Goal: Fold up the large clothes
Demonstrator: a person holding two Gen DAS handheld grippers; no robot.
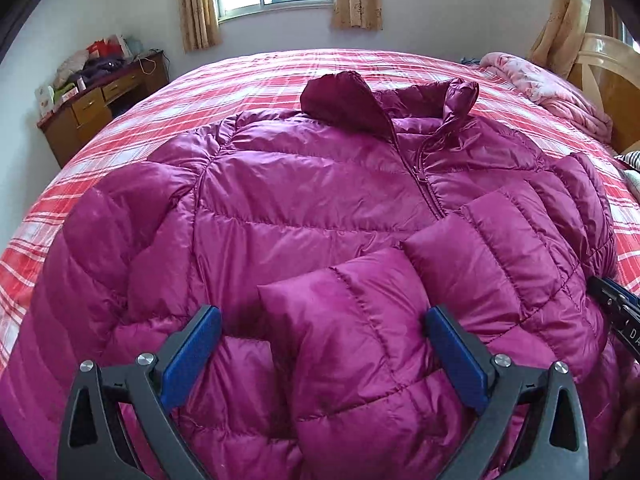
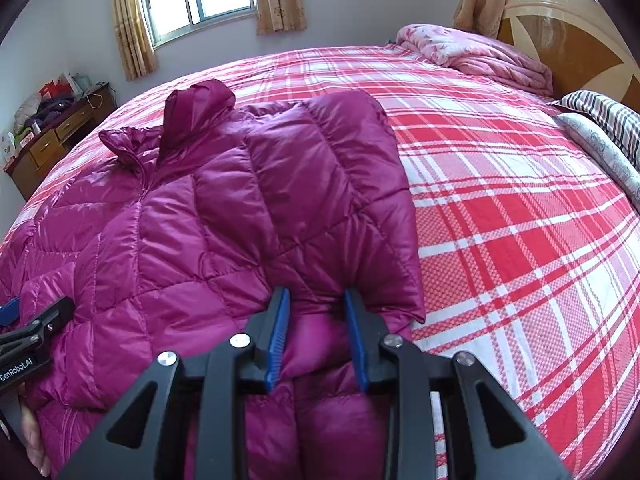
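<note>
Right gripper point(image 2: 316, 304) pinches the jacket point(image 2: 168, 216) sleeve; I keep the left gripper point(image 1: 322, 320) wide open, straddling a cuff.

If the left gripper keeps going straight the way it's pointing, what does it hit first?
Most likely the folded-over sleeve of the magenta down jacket, which already lies between the left gripper's open jaws; depth is hard to judge.

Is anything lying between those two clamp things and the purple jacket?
Nothing visible. The left gripper stands open around a folded sleeve, and the right gripper already pinches the jacket on the bed.
</note>
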